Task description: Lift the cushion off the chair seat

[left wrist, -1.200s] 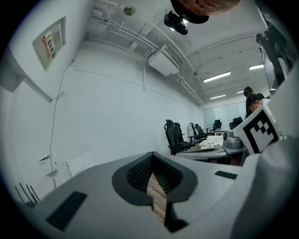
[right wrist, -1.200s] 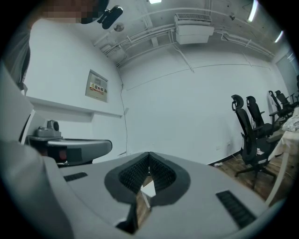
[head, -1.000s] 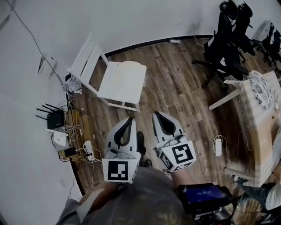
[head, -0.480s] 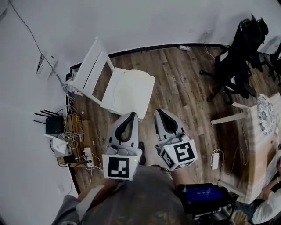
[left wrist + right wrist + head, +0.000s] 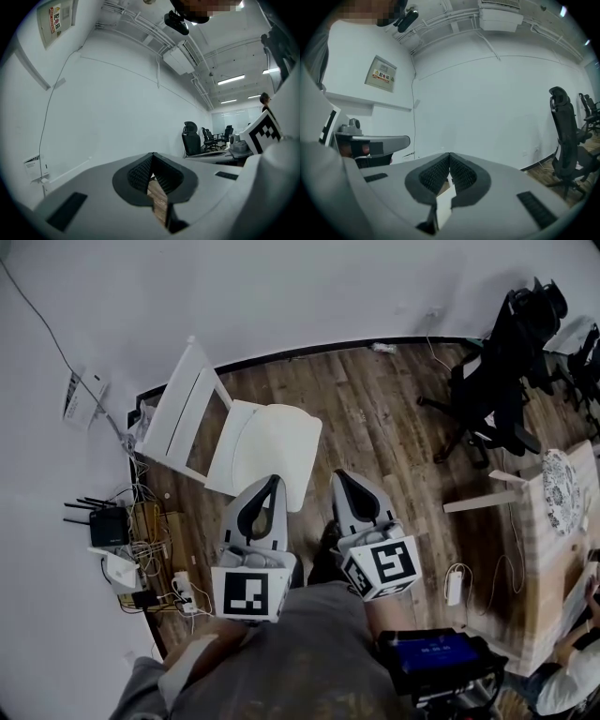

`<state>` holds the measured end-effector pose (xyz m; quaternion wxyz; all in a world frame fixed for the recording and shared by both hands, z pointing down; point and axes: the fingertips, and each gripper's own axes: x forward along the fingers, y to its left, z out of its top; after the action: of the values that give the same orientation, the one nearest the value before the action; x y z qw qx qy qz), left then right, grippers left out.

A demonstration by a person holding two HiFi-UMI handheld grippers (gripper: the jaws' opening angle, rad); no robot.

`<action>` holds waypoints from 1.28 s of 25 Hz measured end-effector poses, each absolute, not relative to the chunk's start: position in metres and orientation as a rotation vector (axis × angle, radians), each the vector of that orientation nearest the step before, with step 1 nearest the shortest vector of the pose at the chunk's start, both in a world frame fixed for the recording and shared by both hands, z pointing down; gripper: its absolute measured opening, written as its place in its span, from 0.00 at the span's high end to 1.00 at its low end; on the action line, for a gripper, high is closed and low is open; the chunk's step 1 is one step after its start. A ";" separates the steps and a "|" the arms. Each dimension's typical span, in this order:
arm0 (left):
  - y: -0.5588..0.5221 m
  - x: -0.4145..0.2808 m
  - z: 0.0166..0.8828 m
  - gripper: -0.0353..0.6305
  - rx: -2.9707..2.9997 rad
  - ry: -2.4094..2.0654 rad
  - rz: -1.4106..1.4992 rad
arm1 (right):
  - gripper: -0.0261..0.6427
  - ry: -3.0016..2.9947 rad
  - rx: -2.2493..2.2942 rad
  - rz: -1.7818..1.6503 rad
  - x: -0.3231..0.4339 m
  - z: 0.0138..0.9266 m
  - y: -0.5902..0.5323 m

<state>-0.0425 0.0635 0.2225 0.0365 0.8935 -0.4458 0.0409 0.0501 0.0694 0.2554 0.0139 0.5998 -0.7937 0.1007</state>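
Nearing the white folding chair (image 5: 183, 413), the clenched, empty left gripper (image 5: 272, 480) and right gripper (image 5: 339, 474) are still approaching its flat white cushion (image 5: 272, 439), needing opening next.

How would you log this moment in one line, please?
stage: before grasp | left gripper: shut, empty | right gripper: shut, empty | cushion: lying on chair seat, not gripped
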 end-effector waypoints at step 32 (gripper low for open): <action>-0.170 0.038 0.286 0.94 2.428 -1.568 0.330 | 0.95 -2.614 1.486 0.549 0.115 0.333 -0.190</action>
<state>0.0383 -0.1702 0.2863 0.1161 0.8289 -0.5355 0.1128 0.1154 -0.1896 0.3328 0.0427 0.4858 -0.8544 0.1794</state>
